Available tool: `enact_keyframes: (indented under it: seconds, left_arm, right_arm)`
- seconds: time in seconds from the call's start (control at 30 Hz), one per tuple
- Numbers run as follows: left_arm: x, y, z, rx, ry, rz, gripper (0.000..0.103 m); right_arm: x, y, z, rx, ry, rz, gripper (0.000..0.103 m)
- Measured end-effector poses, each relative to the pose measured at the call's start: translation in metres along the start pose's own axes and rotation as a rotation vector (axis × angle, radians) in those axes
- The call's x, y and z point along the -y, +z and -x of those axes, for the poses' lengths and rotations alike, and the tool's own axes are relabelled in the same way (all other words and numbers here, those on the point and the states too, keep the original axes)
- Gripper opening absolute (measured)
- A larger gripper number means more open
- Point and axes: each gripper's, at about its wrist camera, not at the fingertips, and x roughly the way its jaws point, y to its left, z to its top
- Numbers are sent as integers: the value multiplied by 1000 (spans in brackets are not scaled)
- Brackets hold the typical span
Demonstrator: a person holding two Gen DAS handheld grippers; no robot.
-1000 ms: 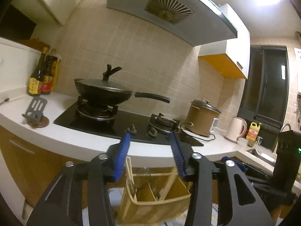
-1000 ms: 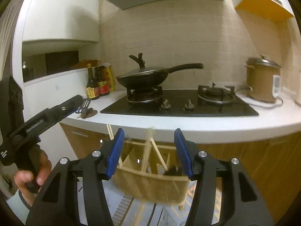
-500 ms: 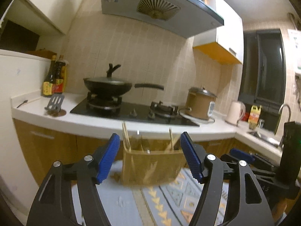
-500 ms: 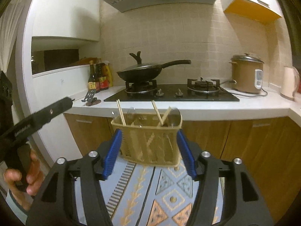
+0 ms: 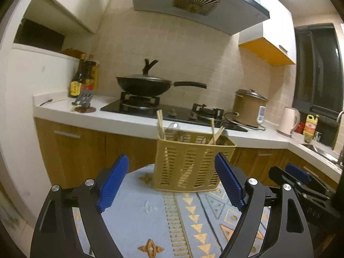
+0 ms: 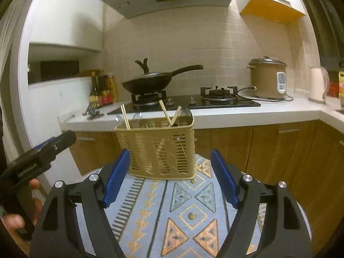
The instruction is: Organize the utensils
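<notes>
A tan slotted utensil basket (image 5: 189, 165) stands upright on a table covered by a blue patterned cloth (image 5: 150, 212); it also shows in the right wrist view (image 6: 159, 150). Wooden chopsticks (image 5: 160, 124) and clear spoons (image 5: 173, 129) stick out of it. My left gripper (image 5: 172, 178) is open and empty, just short of the basket. My right gripper (image 6: 171, 175) is open and empty, its blue pads (image 6: 223, 178) level with the basket's base. The left gripper also shows at the left of the right wrist view (image 6: 45, 150).
Behind the table runs a white counter (image 5: 133, 122) with a black wok (image 5: 144, 85) on a gas hob, sauce bottles (image 5: 83, 78), a rice cooker (image 5: 250, 107) and a kettle (image 5: 288, 123). Wooden cabinets (image 6: 268, 150) stand below.
Both grippers have drawn back and lowered, so the basket now shows whole on the cloth. Both stay open.
</notes>
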Motion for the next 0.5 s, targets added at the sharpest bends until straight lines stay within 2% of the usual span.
enact_keyframes:
  seconds: [0.1,0.2,0.33,0.5]
  left_arm:
    - [5,-9,-11,-39,61,-31,85]
    - [10,-17,-17,-54,105,-67,86]
    - [14,-23,-16,-39,115,-92,92]
    - [19,-26,-19,-51,136,-125,92]
  right_arm:
    - [-5,-7,-4,-13,-18,39,79]
    - [-6,-8,-5,-10,-31,59,80]
    - [-3,-9,-3,-3,-35,46,82]
    - [-1,-8,-1,2,-35,35,84]
